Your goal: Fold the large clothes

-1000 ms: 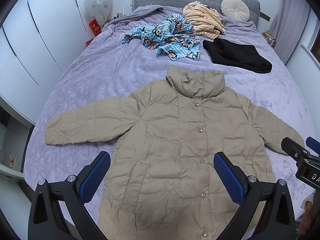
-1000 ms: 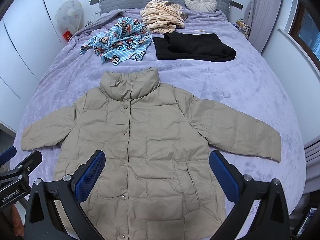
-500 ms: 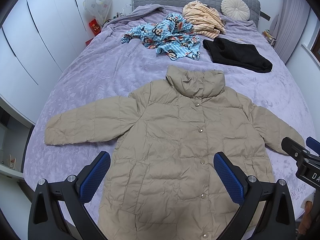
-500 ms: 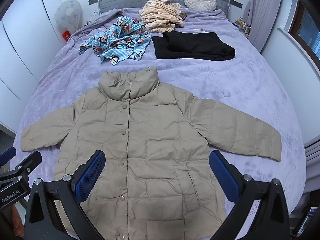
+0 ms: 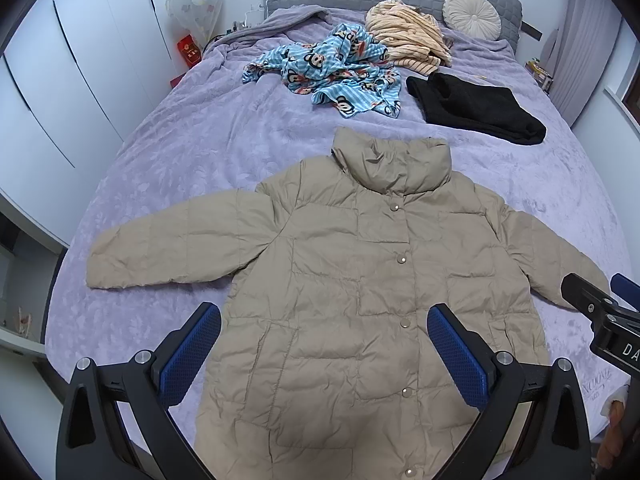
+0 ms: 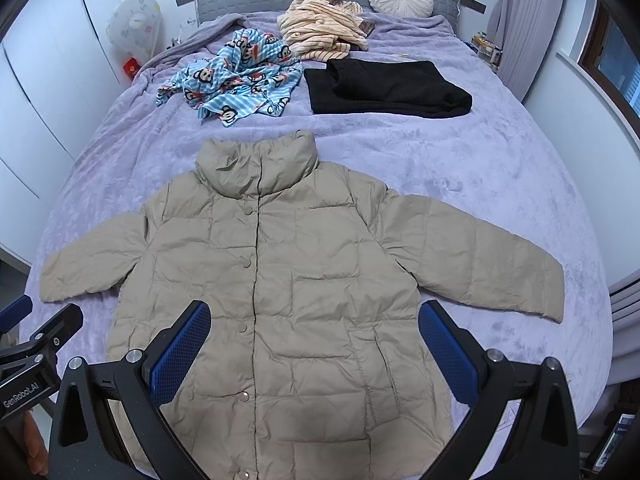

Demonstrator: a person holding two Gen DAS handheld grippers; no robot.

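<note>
Left wrist view: we count one beige jacket (image 5: 360, 300), spread flat and snapped shut on the bed (image 5: 200, 140), both sleeves out; five snaps show. Beyond its collar lie three other garments: one blue print (image 5: 332, 76), one striped (image 5: 404, 40), one black (image 5: 476, 108). One round pillow (image 5: 472, 16). Our left gripper (image 5: 324, 350) hangs released, holding nothing.

Right wrist view: the same one jacket (image 6: 288, 292); our right gripper (image 6: 314, 346) gapes wide, holding nothing.
</note>
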